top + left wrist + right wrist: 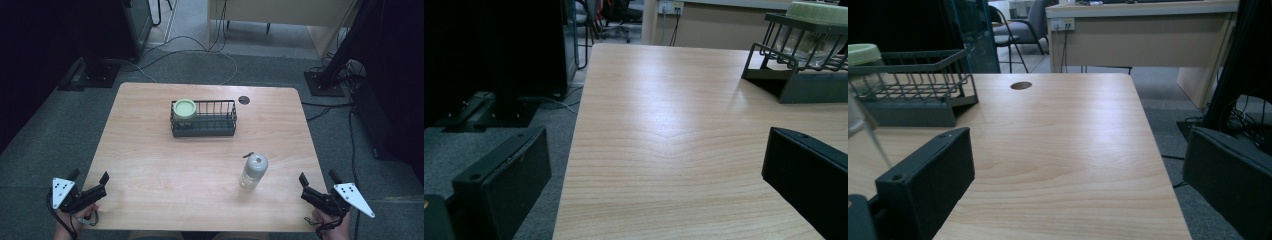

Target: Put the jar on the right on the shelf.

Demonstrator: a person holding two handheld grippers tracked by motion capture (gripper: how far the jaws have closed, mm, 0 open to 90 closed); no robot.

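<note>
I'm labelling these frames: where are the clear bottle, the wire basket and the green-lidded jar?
Clear bottle (253, 171), high view, its grey cap.
Wire basket (203, 127), high view, its front wall.
Green-lidded jar (184, 108), high view, its lid.

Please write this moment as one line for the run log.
left gripper: open, empty, table's near-left corner | right gripper: open, empty, near-right corner | bottle: upright, untouched | jar: in rack

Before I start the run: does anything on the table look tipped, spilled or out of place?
Nothing stands out. The clear plastic bottle with a grey cap stands upright on the bare wooden table, and the green-lidded jar sits upright in the left end of the black wire basket. No spill is visible. Both grippers, left and right, are open at the near edge.
</note>
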